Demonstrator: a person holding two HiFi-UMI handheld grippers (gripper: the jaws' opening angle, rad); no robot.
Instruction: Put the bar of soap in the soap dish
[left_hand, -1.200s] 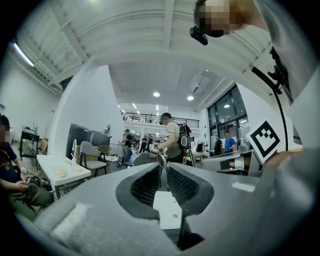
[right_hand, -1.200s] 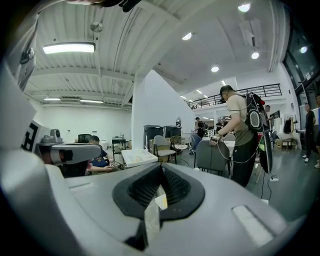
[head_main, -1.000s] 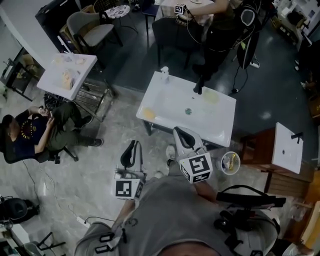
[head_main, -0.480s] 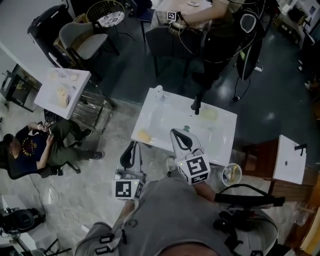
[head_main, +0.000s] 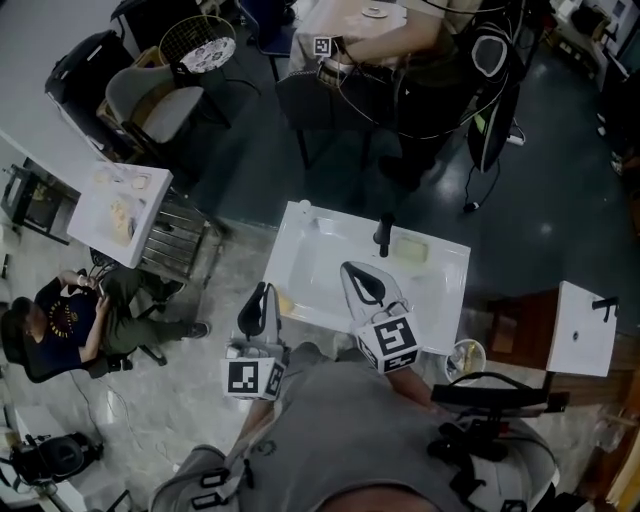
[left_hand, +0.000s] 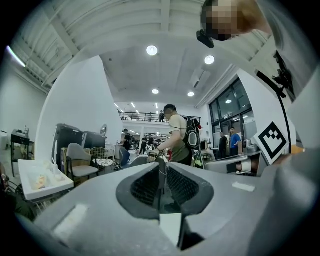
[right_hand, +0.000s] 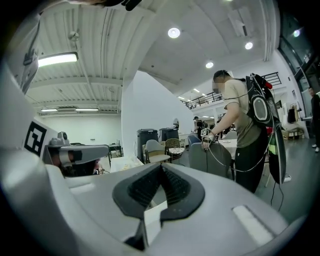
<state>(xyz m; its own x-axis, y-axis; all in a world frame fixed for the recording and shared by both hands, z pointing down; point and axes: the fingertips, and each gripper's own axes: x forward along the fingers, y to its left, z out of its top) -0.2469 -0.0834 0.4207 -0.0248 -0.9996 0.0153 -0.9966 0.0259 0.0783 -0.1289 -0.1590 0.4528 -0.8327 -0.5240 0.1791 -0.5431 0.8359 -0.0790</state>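
Note:
A white sink (head_main: 330, 250) with a black faucet (head_main: 382, 235) stands ahead of me. A small yellow bar (head_main: 286, 302), likely the soap, lies on the sink's front left corner. A pale green flat piece (head_main: 411, 249), perhaps the dish, sits on the rim right of the faucet. My left gripper (head_main: 261, 289) hangs just before the sink's front left edge, beside the yellow bar, shut and empty (left_hand: 160, 169). My right gripper (head_main: 351, 268) reaches over the basin, also shut with nothing in it (right_hand: 161, 168).
A pump bottle (head_main: 305, 208) stands at the sink's back left corner. A second sink (head_main: 583, 328) sits on a wooden stand at right, a small bin (head_main: 465, 357) beside it. A white table (head_main: 115, 210) and a seated person (head_main: 60, 320) are at left; a standing person (head_main: 420, 50) is beyond.
I have walked toward the sink, which has grown nearer in the head view. The right gripper now reaches over the basin and the left one is at the front left corner. Jaws unchanged.

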